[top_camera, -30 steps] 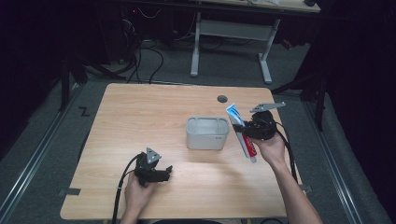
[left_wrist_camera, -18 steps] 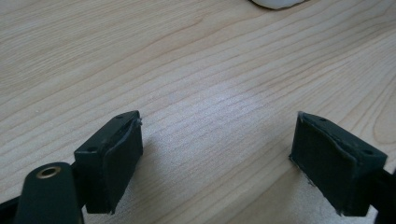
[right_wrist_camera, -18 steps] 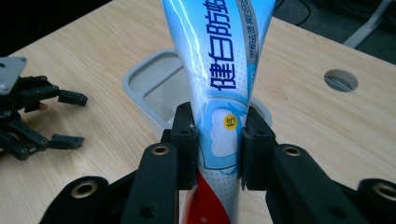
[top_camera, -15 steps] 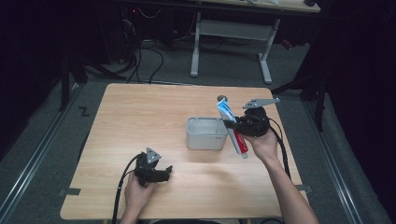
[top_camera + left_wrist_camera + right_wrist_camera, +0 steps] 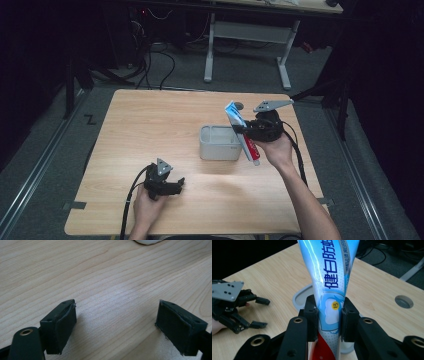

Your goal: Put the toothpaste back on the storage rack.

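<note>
The table (image 5: 150,125) is light wood or a wood-look laminate, hard to say which, with a visible grain and a smooth satin sheen. The toothpaste tube (image 5: 329,282) is glossy plastic film, slick enough to throw bright streaks of reflection over the blue and white print, red lower down. The tray (image 5: 220,145) looks like matt grey plastic, smooth walls. The right gripper (image 5: 329,315) is matt black plastic with brass-looking eyelets; the left gripper (image 5: 117,322) has dull, slightly rough rubbery pads (image 5: 62,325), frayed at the edges.
</note>
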Demonstrator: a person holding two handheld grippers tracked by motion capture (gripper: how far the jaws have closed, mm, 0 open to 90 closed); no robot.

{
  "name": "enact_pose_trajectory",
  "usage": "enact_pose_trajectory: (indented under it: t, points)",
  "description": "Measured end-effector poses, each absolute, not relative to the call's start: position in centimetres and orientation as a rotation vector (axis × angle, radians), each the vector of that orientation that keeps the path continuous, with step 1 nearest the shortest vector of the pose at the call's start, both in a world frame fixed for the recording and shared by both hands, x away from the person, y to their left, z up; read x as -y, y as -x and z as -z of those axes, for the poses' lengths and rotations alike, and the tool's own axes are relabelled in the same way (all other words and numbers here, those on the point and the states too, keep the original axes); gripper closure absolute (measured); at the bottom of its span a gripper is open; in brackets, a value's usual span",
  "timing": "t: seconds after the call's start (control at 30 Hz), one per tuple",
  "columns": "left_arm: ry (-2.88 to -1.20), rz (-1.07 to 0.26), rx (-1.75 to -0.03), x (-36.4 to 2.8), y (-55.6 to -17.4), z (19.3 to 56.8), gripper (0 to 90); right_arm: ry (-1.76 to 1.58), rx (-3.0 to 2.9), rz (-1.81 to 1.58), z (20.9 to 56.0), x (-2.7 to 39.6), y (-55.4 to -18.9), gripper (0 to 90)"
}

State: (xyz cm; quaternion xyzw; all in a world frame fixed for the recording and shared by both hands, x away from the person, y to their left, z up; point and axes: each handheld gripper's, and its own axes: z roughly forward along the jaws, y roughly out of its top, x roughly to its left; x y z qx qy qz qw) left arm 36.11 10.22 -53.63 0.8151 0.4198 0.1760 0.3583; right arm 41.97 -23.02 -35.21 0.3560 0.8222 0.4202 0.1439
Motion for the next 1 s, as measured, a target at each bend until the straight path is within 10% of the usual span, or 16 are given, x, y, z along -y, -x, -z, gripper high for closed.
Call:
enact_pose_trajectory:
  t: [1.0]
  points:
    - [-2.106,-0.455,-1.081,-10.2,-36.1,53.6,16.7,-1.050,-2.256,-1.328,34.3,20.6,-45.5,71.7]
